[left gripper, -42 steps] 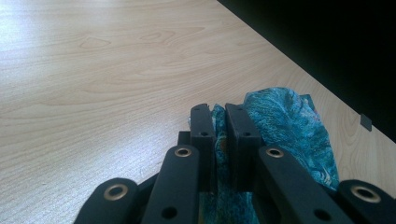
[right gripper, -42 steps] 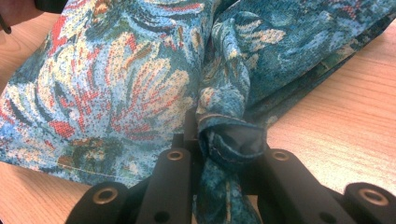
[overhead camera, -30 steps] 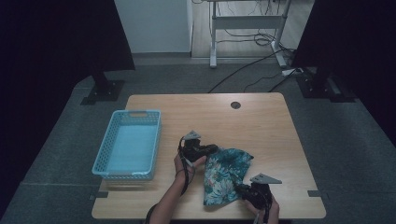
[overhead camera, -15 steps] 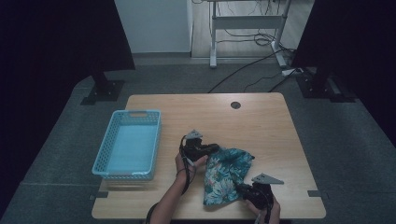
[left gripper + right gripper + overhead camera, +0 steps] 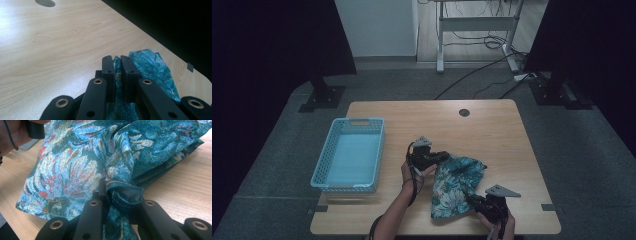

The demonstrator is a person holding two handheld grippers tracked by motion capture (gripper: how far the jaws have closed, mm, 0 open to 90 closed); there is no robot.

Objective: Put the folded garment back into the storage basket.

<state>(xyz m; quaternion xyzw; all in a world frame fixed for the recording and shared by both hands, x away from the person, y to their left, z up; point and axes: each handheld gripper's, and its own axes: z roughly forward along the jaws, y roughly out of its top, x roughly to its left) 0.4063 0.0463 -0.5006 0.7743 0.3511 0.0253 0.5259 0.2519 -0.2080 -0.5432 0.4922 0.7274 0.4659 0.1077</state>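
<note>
On the wooden bench (image 5: 492,130), I'm keeping both sets of fingers pinched tight on the floral cloth (image 5: 454,185): left gripper (image 5: 443,157), right gripper (image 5: 473,201); lifting evenly should avoid slippage.

Each gripper, the left gripper (image 5: 441,158) and the right gripper (image 5: 473,201), is matte black with brass-ringed screw holes along its flat jaw links, a grey three-cornered top plate and a thin black cable.
</note>
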